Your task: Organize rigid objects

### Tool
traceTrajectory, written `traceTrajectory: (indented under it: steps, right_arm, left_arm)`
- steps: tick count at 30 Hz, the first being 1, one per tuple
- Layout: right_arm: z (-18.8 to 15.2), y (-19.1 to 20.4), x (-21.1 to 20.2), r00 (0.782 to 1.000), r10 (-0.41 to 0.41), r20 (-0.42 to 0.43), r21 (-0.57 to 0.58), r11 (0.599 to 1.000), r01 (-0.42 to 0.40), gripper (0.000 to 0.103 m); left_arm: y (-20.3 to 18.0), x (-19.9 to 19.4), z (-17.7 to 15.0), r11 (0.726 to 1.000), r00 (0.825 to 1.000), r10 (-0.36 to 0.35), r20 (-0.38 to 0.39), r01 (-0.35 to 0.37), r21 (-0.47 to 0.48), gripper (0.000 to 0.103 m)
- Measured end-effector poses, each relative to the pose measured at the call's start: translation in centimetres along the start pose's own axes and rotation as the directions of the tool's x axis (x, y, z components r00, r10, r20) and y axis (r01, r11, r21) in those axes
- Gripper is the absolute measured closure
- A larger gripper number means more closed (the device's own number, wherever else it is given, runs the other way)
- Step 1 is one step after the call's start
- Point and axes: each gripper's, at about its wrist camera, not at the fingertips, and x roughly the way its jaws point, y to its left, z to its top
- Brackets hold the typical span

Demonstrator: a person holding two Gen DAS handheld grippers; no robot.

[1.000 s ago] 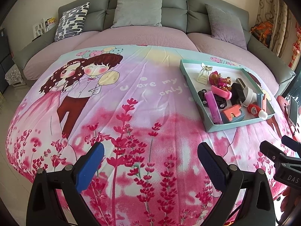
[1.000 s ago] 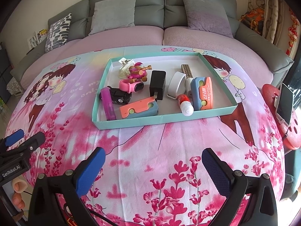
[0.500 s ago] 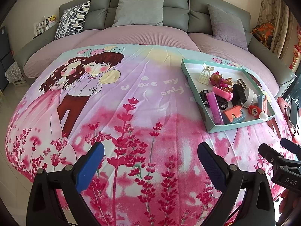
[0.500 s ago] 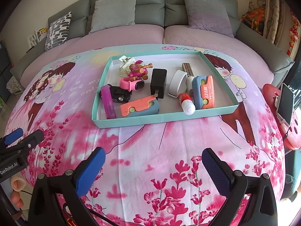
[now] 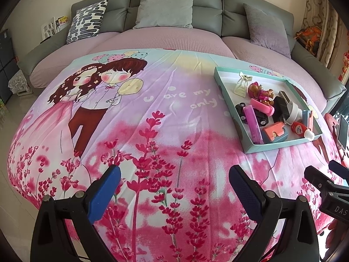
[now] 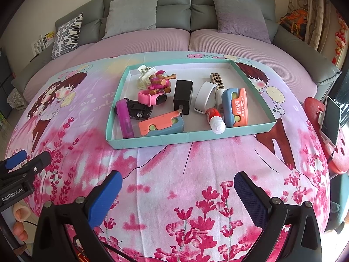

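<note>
Comparing with the shots from a second ago, honestly not much has changed: both views sit a touch differently, the tray (image 6: 152, 142) looks a little farther off, and that's about it, so it reads as both claws easing back slightly rather than going in for anything. The left claw (image 5: 174, 187) is spread wide with nothing between its blue pads, hanging over the flowery blanket (image 5: 152, 109) on the bed, and the right claw (image 6: 177, 193) is just as wide apart and empty, aimed straight at the tray. Every small thing stayed put in that tray: purple tube (image 6: 124, 119), black toy car (image 6: 139, 111), pink watch (image 6: 152, 98), black charger (image 6: 182, 97), white band (image 6: 204, 97), the two orange-and-blue boxes (image 6: 160, 123), the little red bottle (image 6: 214, 119), plus a toy figure (image 6: 160, 81) near the far corner. Nothing loose shows on the blanket around it. So the stuff already sits gathered in one place, which fits either a finished tidy-up or a pile waiting to be sorted out elsewhere; this scene can't settle which, and the tiny pullback doesn't tip it either way.
</note>
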Motion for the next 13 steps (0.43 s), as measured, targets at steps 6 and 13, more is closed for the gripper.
traceTrajectory:
  steps: [6, 13]
  right_arm:
    - [0.13, -0.08, 0.06, 1.000, -0.005, -0.003, -0.001, 1.000, 0.005, 0.000]
    - [0.22, -0.18, 0.09, 1.000, -0.004, -0.004, 0.002, 1.000, 0.004, 0.000]
  left_arm:
    - [0.28, -0.02, 0.06, 1.000, 1.000, 0.011, 0.002, -0.011, -0.007, 0.004]
    - [0.54, -0.31, 0.05, 1.000, 1.000, -0.003, 0.017, 0.003, -0.016, 0.004]
